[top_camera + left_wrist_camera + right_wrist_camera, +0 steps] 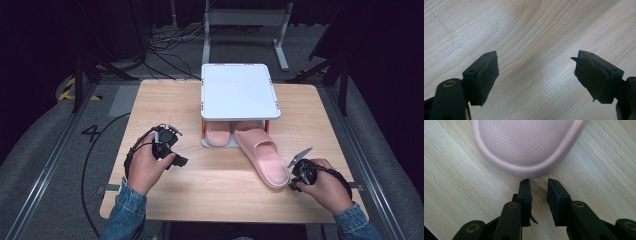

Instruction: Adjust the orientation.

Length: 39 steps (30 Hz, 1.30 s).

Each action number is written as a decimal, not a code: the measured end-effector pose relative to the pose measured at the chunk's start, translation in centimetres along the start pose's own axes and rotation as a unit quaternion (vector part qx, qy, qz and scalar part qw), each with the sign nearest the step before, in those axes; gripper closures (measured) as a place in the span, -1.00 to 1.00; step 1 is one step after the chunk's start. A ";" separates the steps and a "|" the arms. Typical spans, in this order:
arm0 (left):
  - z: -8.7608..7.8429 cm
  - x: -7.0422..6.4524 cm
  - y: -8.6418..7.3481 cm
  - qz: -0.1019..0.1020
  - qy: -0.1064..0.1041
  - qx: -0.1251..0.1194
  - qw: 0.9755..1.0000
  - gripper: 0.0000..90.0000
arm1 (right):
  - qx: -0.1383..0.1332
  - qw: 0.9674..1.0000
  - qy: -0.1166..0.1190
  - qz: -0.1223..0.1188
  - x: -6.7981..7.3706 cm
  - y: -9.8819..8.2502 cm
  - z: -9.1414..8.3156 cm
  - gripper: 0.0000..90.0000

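Just before the right claw (538, 183), pink slipper's heel (529, 147), apart

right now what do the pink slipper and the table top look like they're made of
The pink slipper looks like soft moulded foam or rubber, matte: its footbed shows a fine dotted texture with a smooth raised rim, and no stitching or fabric weave. The table top looks like light wood or a wood-look laminate: pale grain lines run across it with a low sheen. Which of the two, the look leaves open.
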<state>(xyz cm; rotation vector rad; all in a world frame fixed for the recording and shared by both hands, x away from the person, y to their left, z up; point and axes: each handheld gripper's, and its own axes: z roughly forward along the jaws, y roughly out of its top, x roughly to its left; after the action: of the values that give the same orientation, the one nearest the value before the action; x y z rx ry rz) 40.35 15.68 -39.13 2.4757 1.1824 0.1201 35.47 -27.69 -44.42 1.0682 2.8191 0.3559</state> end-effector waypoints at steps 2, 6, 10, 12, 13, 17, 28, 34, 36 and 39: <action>0.0 0.0 0.0 0.000 0.000 0.001 1.000 -0.56 | 0.000 1.000 0.003 -0.001 0.1 0.3 0.0 0.63; 0.0 0.0 0.0 0.001 0.000 0.002 1.000 -0.56 | -0.007 1.000 0.012 -0.009 0.7 1.2 0.1 0.60; 0.0 0.0 0.0 0.000 0.000 0.001 1.000 -0.56 | -0.014 1.000 0.016 -0.018 1.3 2.1 0.2 0.58; 0.0 0.0 -0.1 -0.001 0.000 0.001 1.000 -0.56 | -0.019 0.999 0.018 -0.019 1.6 2.6 0.3 0.59; 0.0 0.0 -0.1 0.000 0.001 0.001 1.000 -0.56 | -0.022 0.999 0.021 -0.017 1.8 3.1 0.4 0.58; 0.0 0.1 -0.1 0.000 0.001 0.000 1.000 -0.56 | -0.025 0.999 0.023 -0.014 1.8 3.9 0.5 0.58; -0.1 0.1 -0.2 -0.002 0.000 -0.001 1.000 -0.56 | -0.059 0.998 0.031 0.019 1.7 7.3 0.7 0.57; -0.1 0.2 -0.3 -0.003 0.000 -0.001 1.000 -0.56 | -0.065 0.997 0.036 0.034 0.8 8.9 1.4 0.57; 0.0 0.3 -0.3 -0.004 -0.001 0.000 1.000 -0.56 | -0.067 0.996 0.036 0.037 0.5 9.2 1.6 0.57; 0.0 0.3 -0.4 -0.005 -0.001 0.001 1.000 -0.56 | -0.071 0.996 0.033 0.046 -0.1 10.1 1.8 0.58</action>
<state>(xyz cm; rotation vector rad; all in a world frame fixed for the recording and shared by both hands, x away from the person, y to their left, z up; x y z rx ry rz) 40.28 16.12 -39.27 2.4704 1.1938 0.1151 42.30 -20.15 -43.57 1.1780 2.7569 0.6027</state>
